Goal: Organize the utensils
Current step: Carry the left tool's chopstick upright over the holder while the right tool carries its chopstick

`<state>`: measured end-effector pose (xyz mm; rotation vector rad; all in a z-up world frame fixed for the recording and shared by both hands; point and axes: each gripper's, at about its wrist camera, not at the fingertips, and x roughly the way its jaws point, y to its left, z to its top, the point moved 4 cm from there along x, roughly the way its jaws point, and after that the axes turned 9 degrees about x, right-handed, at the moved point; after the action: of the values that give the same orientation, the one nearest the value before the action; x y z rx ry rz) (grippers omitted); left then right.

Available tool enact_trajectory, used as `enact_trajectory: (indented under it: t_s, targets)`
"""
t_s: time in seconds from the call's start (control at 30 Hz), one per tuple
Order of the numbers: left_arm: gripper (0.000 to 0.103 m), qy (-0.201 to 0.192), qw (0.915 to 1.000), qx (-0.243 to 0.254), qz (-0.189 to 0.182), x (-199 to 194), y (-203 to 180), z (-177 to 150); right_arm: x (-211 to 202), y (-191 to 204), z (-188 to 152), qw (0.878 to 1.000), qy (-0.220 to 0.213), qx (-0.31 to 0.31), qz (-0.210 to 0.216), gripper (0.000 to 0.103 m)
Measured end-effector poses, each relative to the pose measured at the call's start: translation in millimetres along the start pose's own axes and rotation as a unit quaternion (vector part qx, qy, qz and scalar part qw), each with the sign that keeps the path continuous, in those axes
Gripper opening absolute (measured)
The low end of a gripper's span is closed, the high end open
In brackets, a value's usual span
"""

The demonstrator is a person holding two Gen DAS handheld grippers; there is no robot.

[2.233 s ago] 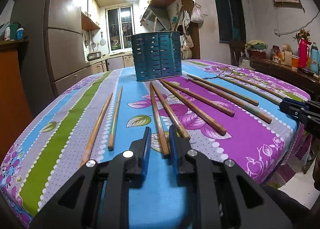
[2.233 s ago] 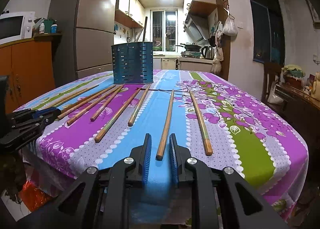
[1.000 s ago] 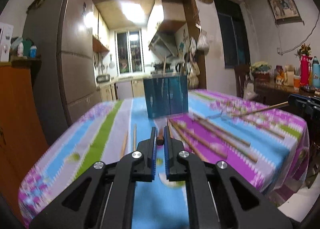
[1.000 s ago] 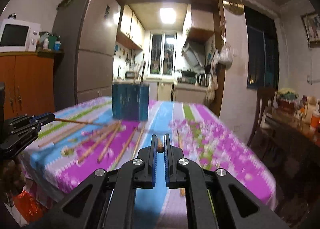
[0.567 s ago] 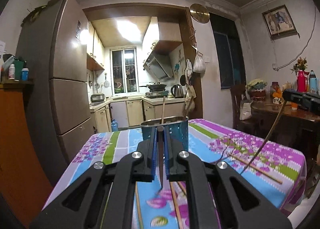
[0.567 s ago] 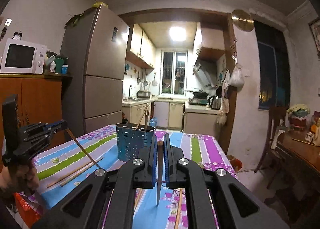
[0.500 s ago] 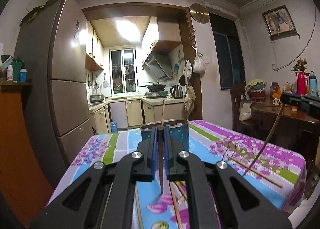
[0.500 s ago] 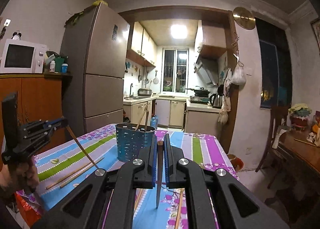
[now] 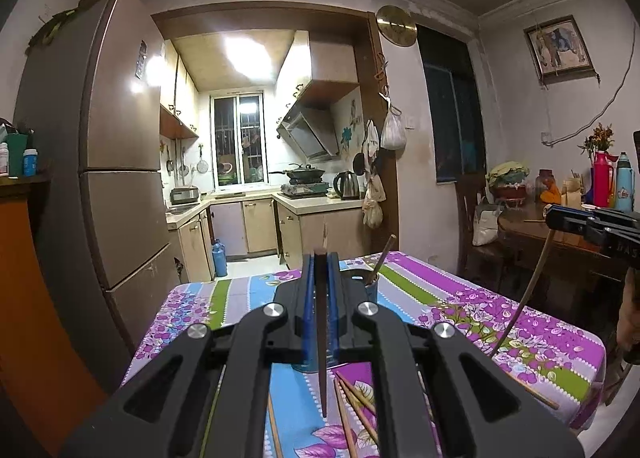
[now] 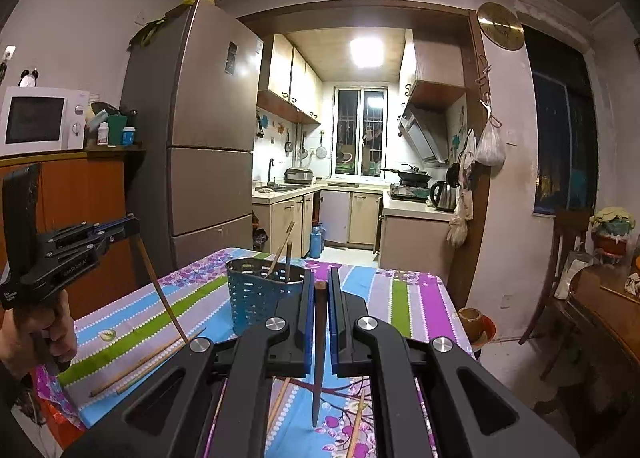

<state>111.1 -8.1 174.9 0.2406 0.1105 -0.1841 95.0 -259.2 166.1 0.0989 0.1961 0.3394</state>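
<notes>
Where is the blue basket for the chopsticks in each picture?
Left wrist view: the blue basket is at the centre, mostly hidden behind the left tool; only its right edge peeks out.
Right wrist view: left of centre on the table, just behind the right tool.
Shared landmark: the kitchen window.

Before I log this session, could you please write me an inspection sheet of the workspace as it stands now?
Surface: floral striped tablecloth covers the table.
Job's things: blue perforated utensil holder stands upright with two chopsticks inside; loose chopsticks lie on the cloth.
Clutter: nothing seen on the table.
Grippers: left gripper and right gripper each have jaws shut on a chopstick hanging tip down above the table.
Cables: a wall cable runs near the framed picture.
Surroundings: refrigerator, microwave, kitchen behind, side table with flasks.
</notes>
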Motion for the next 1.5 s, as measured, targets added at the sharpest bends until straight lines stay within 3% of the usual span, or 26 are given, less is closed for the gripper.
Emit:
enact_trajectory:
  t_s: [0.27, 0.63, 0.8, 0.93, 1.13, 1.5]
  targets:
    - [0.005, -0.004, 0.9999, -0.011, 0.002, 14.2, 21.8, 31.2, 15.2, -1.5, 42.7, 1.0, -0.018, -0.002, 0.008, 0.007]
    - [0.005, -0.037, 0.9982, -0.044, 0.019, 51.3, 66.9, 106.9, 65.5, -9.2, 164.7, 0.997, -0.077, 0.01, 0.021, 0.008]
    - [0.005, -0.038, 0.998, -0.041, 0.03, 80.8, 76.0, 130.1, 105.0, -11.1, 199.2, 0.996, -0.073, 0.034, 0.042, 0.008]
    - [0.005, -0.031, 0.9983, -0.039, 0.03, 102.0, 75.8, 131.2, 139.8, -7.7, 201.9, 0.996, -0.05, 0.044, 0.053, 0.008]
    - [0.005, -0.007, 0.9992, -0.035, 0.018, 132.0, 66.9, 115.0, 186.5, 7.8, 179.0, 0.997, -0.007, 0.038, 0.063, 0.007]
    - [0.005, 0.043, 0.9983, -0.04, 0.004, 165.9, 69.8, 79.6, 237.3, 20.8, 139.5, 0.996, 0.045, 0.037, 0.066, 0.007]
